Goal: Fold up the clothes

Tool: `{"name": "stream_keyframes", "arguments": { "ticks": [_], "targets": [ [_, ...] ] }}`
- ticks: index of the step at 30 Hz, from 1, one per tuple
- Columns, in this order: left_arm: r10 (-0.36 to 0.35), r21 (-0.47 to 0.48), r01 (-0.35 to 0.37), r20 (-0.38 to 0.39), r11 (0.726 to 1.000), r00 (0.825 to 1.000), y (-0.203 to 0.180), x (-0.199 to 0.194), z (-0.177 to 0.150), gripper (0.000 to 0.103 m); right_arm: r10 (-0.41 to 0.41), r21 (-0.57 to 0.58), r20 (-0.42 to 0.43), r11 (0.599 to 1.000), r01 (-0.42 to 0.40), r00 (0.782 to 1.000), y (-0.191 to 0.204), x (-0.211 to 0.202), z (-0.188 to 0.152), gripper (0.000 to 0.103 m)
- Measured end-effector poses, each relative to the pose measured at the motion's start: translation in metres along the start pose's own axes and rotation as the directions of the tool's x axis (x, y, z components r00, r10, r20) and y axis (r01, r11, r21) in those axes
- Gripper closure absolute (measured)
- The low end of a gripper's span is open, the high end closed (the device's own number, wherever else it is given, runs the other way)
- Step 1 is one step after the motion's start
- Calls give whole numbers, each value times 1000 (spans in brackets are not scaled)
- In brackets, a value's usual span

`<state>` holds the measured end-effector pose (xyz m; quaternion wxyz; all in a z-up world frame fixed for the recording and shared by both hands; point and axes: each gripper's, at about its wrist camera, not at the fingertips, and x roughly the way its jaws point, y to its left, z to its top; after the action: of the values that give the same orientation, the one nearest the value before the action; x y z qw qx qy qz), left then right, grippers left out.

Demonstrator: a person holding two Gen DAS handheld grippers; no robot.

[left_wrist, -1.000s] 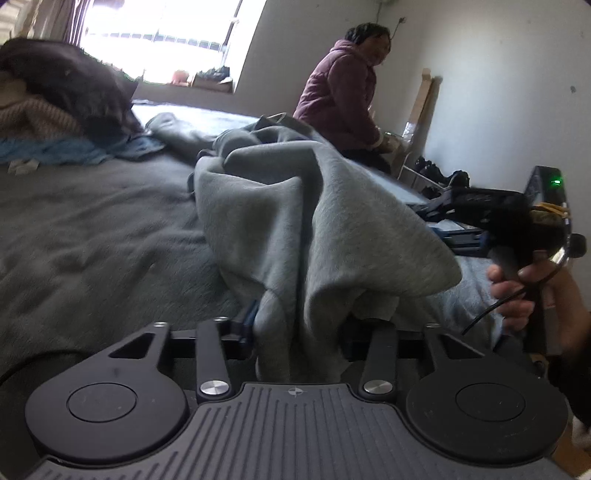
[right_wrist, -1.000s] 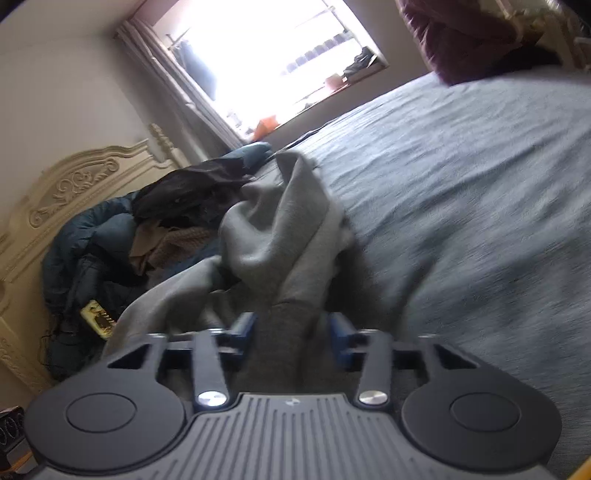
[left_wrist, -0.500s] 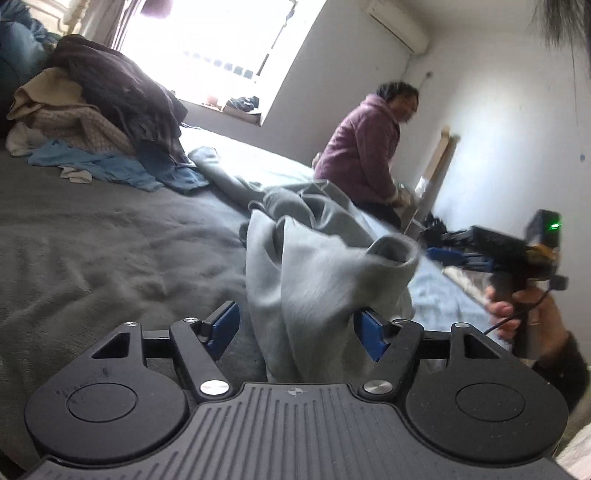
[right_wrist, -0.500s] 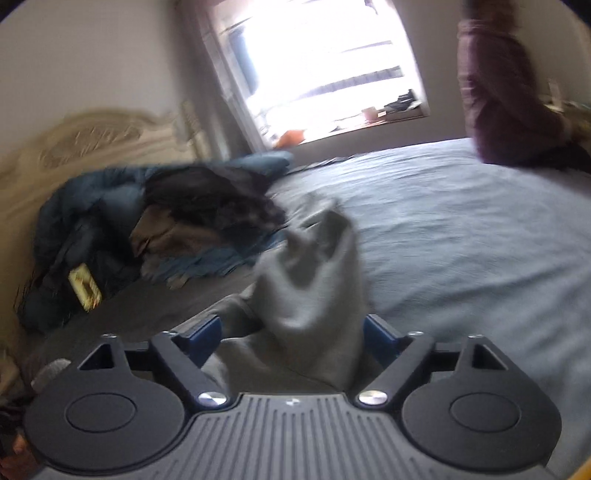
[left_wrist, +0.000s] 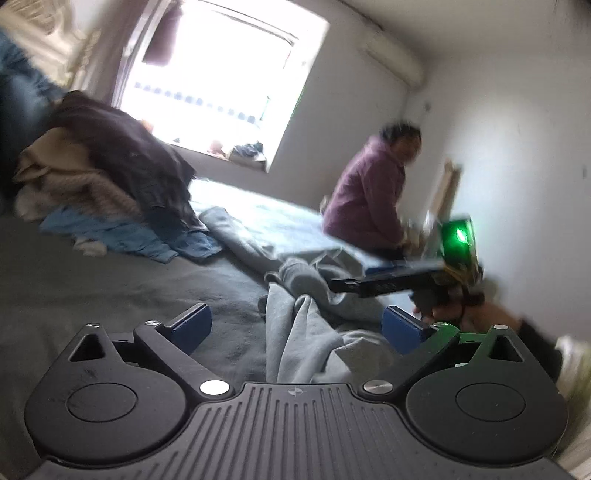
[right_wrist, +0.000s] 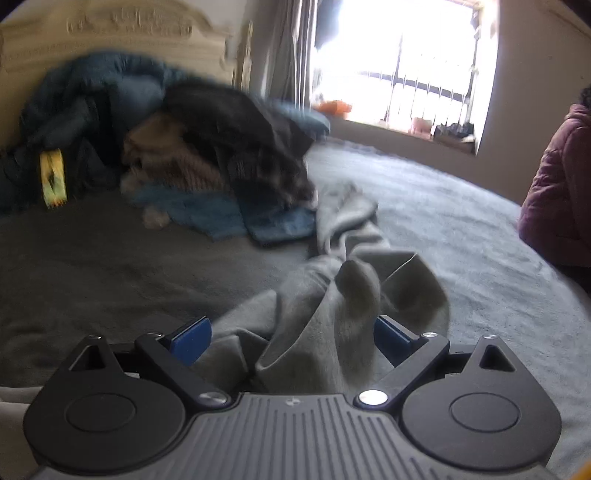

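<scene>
Both claws spread wide, gripping nothing. Left gripper [left_wrist: 297,326] hovered low over the bed, blue pads [left_wrist: 190,325] either side of the grey garment [left_wrist: 303,332] but not touching it. Right gripper [right_wrist: 291,338] same deal, cloth bunched up between its fingers [right_wrist: 192,338], loose, nudging the right pad at most. Seen from the left camera as a black bar held level by a hand [left_wrist: 465,314], green light on top. Garment sprawled crumpled across the dark grey blanket [right_wrist: 92,266], stretching away toward a heap of clothes [right_wrist: 207,155] by the carved headboard [right_wrist: 122,33]. Bright window [left_wrist: 218,74] behind, white walls. Person in a purple jacket [left_wrist: 369,199] sat at the far edge. Pretty blurry all round.
</scene>
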<state>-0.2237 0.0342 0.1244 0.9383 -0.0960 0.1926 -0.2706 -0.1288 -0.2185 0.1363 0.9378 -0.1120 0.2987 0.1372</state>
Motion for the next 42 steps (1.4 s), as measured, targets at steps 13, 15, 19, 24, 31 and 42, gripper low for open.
{"name": "stream_keyframes", "arguments": {
  "ticks": [13, 15, 19, 24, 31, 42],
  "targets": [
    [49, 200, 38, -411, 979, 910, -12, 201, 30, 3, -103, 172, -14, 980, 104, 995, -77, -12, -16, 91],
    [55, 200, 40, -448, 979, 893, -12, 216, 28, 4, -114, 231, 11, 967, 109, 993, -96, -25, -21, 91],
    [83, 192, 20, -509, 981, 857, -11, 236, 19, 19, -109, 399, 47, 913, 82, 993, -144, -50, -53, 92],
    [83, 169, 7, -520, 986, 850, -14, 237, 8, 58, -94, 605, 71, 796, 32, 993, -188, -72, -116, 97],
    [89, 79, -60, -452, 995, 888, -6, 200, 16, 92, -56, 787, 96, 616, -41, 994, -208, -90, -200, 103],
    [109, -153, -153, -265, 976, 958, 19, 124, 21, 96, -87, 603, 237, 794, -76, 967, -180, -144, -133, 98]
  ]
}}
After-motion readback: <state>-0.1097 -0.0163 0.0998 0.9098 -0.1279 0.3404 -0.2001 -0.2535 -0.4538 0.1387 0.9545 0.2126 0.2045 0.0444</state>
